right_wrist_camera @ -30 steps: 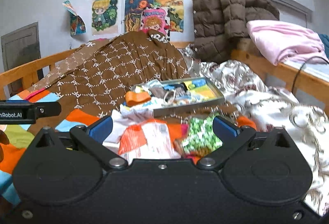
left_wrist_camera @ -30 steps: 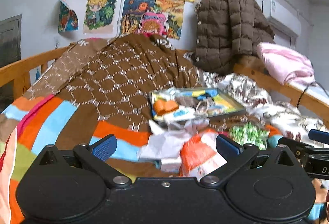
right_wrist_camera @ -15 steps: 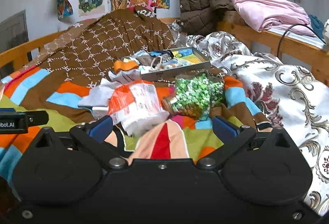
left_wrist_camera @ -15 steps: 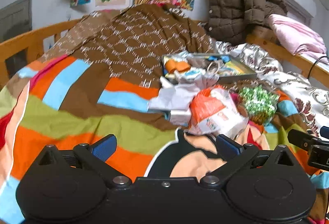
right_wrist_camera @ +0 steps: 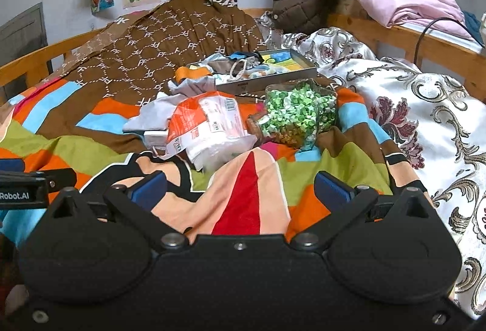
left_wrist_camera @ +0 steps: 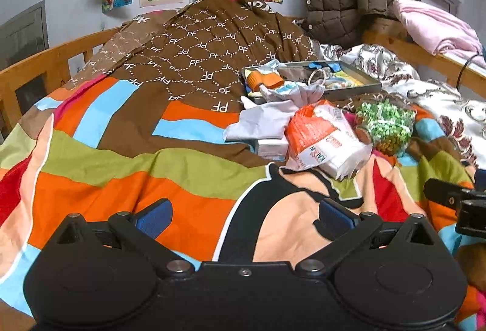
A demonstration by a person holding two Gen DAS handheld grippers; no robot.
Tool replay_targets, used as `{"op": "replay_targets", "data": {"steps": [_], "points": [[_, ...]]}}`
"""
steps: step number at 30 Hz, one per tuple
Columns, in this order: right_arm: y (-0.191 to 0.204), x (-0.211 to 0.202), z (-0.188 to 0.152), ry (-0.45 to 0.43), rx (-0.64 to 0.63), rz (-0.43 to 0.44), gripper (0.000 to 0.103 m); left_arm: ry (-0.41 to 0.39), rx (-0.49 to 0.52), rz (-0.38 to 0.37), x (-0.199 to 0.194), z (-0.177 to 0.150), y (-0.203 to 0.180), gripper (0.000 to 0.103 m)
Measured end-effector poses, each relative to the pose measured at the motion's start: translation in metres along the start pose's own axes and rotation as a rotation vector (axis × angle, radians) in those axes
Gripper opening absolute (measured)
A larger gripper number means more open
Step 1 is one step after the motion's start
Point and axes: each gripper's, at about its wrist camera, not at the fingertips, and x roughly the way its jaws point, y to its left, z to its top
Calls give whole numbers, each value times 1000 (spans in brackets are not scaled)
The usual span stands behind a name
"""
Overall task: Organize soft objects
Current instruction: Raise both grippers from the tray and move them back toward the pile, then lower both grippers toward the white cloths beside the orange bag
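Left wrist view: the left gripper (left_wrist_camera: 244, 214) hangs low over the striped quilt (left_wrist_camera: 127, 167), its blue fingers spread wide with nothing between them.
Right wrist view: the right gripper (right_wrist_camera: 240, 188) is also spread wide and empty, above the same quilt.
Task things: an orange and white tissue pack (right_wrist_camera: 209, 124), a grey cloth (right_wrist_camera: 155, 112) and a jar of green paper stars (right_wrist_camera: 299, 115) lie in one heap in the middle of the bed, just in front of a shallow tray (right_wrist_camera: 273, 80) full of small items.
Key relation: the tissue pack lies straight ahead of the right fingers, while from the left gripper it lies ahead and to the right (left_wrist_camera: 325, 136); I judge the right hand is better lined up with it.
Long axis: the pack runs slanted, from near left to far right, so the jaws probably need some turn to close across its short side.
Look of the pack: soft plastic wrap, wrinkled, partly resting on the grey cloth and touching the jar.
Distance: both grippers are apart from the heap, not yet touching.
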Motion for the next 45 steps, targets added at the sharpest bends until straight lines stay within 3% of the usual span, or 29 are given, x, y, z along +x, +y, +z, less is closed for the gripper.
{"op": "replay_targets", "data": {"steps": [13, 30, 45], "points": [[10, 10, 0, 11, -86, 75, 102, 17, 30, 21, -2, -7, 11, 102], [15, 45, 19, 27, -101, 150, 102, -4, 124, 8, 16, 5, 21, 102], [24, 110, 46, -36, -63, 153, 102, 12, 6, 44, 62, 40, 51, 102]]}}
